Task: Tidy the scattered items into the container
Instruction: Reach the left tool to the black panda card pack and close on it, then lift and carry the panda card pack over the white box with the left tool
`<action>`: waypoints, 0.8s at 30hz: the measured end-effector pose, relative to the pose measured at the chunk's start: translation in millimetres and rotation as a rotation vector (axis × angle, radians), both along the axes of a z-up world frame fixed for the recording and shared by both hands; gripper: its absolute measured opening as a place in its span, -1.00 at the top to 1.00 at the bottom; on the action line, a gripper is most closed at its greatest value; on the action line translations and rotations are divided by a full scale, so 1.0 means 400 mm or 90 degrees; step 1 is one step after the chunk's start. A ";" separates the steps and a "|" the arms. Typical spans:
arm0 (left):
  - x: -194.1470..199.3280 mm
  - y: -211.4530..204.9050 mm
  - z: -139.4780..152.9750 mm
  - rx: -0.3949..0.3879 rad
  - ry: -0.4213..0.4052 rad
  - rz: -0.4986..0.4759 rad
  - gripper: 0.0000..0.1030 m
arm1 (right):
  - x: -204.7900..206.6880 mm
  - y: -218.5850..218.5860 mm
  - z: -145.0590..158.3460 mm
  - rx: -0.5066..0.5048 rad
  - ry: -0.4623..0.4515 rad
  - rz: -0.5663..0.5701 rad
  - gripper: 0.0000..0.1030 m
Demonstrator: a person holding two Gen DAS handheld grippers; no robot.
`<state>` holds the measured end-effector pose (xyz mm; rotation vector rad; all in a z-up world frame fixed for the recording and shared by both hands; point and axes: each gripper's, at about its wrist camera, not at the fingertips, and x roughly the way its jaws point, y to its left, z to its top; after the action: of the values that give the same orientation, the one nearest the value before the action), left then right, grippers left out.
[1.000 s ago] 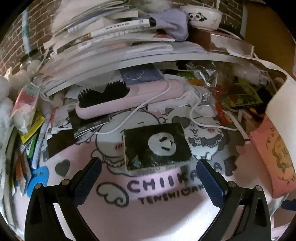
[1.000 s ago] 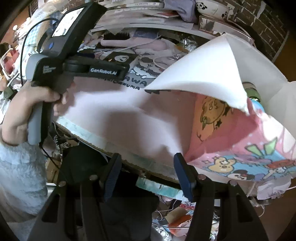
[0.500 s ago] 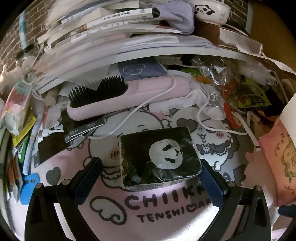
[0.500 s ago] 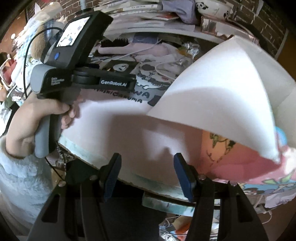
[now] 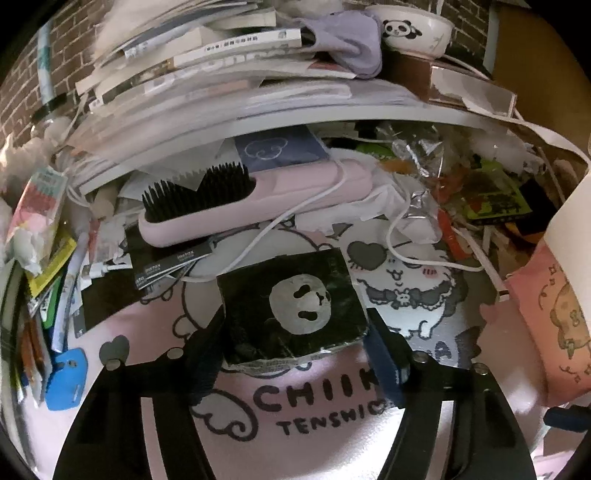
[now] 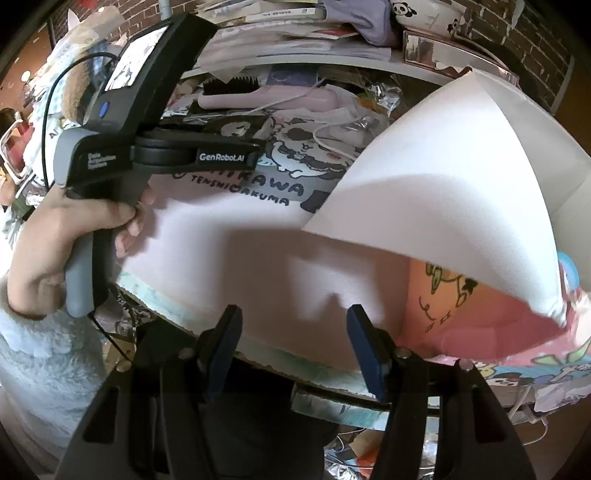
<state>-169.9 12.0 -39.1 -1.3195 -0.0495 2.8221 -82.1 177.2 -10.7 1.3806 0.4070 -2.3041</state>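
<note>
A black packet with a white panda face (image 5: 295, 302) lies on the pink printed mat (image 5: 332, 435). My left gripper (image 5: 295, 363) is shut on the panda packet, one finger pressed against each side. The same packet (image 6: 236, 129) shows small past the left gripper's black body (image 6: 199, 155), which a hand (image 6: 85, 221) holds. The container, a pink cartoon-printed bag (image 5: 554, 317), stands at the mat's right edge; its white flap (image 6: 461, 177) is raised over the pink inside (image 6: 480, 317). My right gripper (image 6: 295, 347) hangs open over the table's front edge, holding nothing.
Behind the packet lie a pink hairbrush with black bristles (image 5: 258, 199) and a white cable (image 5: 406, 236). Foil wrappers and packets crowd the back right (image 5: 480, 199). A shelf (image 5: 332, 122) above carries books and a panda bowl (image 5: 413, 31). Packets and a blue piece (image 5: 66, 376) line the left.
My left gripper moved forward around the panda packet and its fingers closed on the packet's sides. The right gripper stayed open and hardly moved.
</note>
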 end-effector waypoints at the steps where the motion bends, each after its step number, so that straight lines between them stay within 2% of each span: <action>1: 0.002 -0.001 0.005 0.002 0.004 -0.001 -0.15 | 0.001 -0.001 0.001 0.000 0.001 0.000 -0.08; 4: 0.008 -0.002 0.019 0.005 0.010 -0.005 0.04 | 0.004 -0.002 0.005 -0.001 0.002 -0.001 -0.08; 10: 0.004 -0.002 0.028 0.015 0.014 -0.012 0.15 | 0.018 0.000 0.020 0.000 0.010 0.004 -0.08; 19: 0.024 -0.010 0.069 0.025 0.048 -0.017 0.16 | 0.018 -0.006 0.035 -0.004 0.021 0.007 -0.08; 24: 0.051 -0.003 0.125 0.038 0.086 -0.034 0.16 | 0.013 -0.018 0.042 -0.010 0.024 0.007 -0.08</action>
<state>-149.5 10.6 10.9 -1.0998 -0.0940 2.8333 -77.1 169.8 5.9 1.3262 0.4064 -2.3227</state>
